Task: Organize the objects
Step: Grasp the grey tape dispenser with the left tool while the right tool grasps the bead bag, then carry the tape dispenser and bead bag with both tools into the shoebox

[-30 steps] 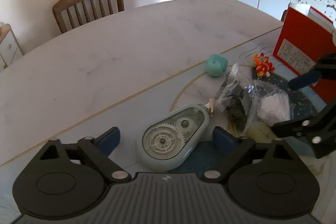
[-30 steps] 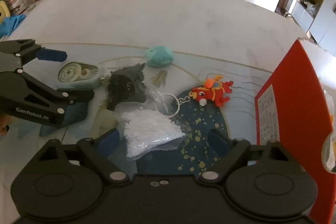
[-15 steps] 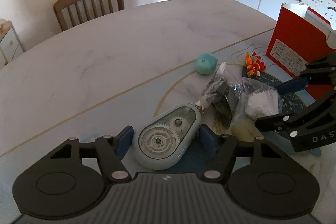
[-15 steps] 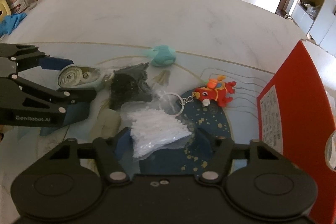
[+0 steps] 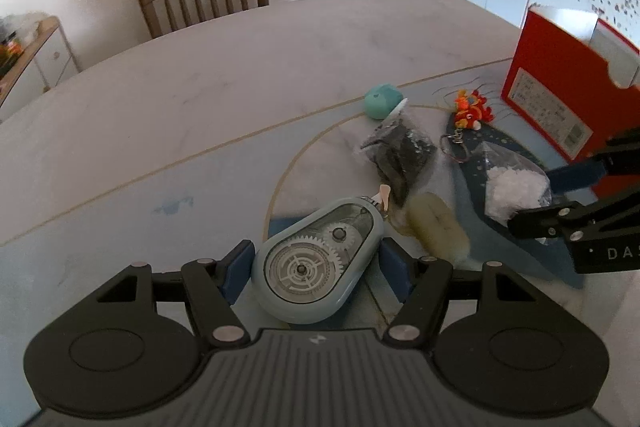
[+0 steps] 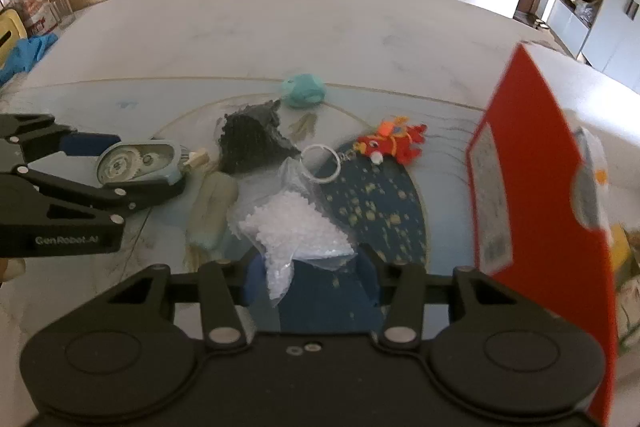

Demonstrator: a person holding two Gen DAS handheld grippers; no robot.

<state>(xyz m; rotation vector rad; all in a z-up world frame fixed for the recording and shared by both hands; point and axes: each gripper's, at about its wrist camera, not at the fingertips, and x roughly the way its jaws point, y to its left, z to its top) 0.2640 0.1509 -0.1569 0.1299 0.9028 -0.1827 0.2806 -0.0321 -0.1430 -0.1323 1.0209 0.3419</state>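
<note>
Left wrist view: the left gripper (image 5: 314, 267) has its blue pads pressed against both sides of a pale blue correction tape dispenser (image 5: 316, 263) on the table (image 5: 180, 87), near its near edge.

Right wrist view: the right gripper (image 6: 310, 277) pinches a clear bag of white beads (image 6: 296, 223) beside a red box (image 6: 532, 187) at the table's right edge.
</note>
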